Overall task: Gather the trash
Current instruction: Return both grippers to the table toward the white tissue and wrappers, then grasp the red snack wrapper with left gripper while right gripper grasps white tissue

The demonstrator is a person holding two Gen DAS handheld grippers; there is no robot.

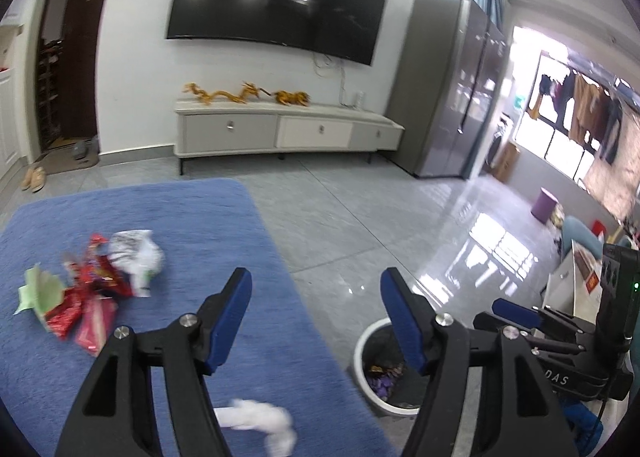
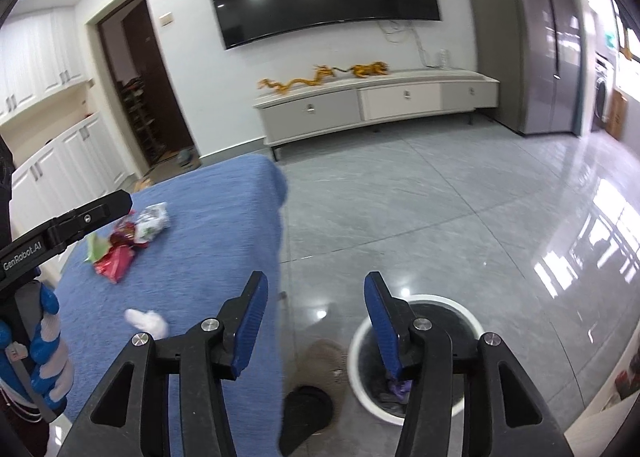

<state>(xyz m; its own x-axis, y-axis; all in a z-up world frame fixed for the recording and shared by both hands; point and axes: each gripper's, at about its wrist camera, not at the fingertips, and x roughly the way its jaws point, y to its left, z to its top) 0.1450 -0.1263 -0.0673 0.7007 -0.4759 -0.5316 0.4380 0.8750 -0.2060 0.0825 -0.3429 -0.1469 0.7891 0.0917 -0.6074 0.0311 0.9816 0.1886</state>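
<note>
Two grippers are up and empty as I read it: left gripper (image 1: 316,321) and right gripper (image 2: 316,323) both have their jaws apart with nothing between them. I see the blue-covered surface (image 1: 168,217) on the left and the white bin (image 2: 360,337) on the tiled floor beside it, some wrappers already lying inside. On the surface sit a wrapper pile (image 1: 92,289), red, green and white, toward its far side, and a white tissue (image 1: 256,417) nearer my left gripper. I judge this the gap between drops: the next move calls for swinging a gripper over the tissue or pile, lowering, and closing on one piece.
</note>
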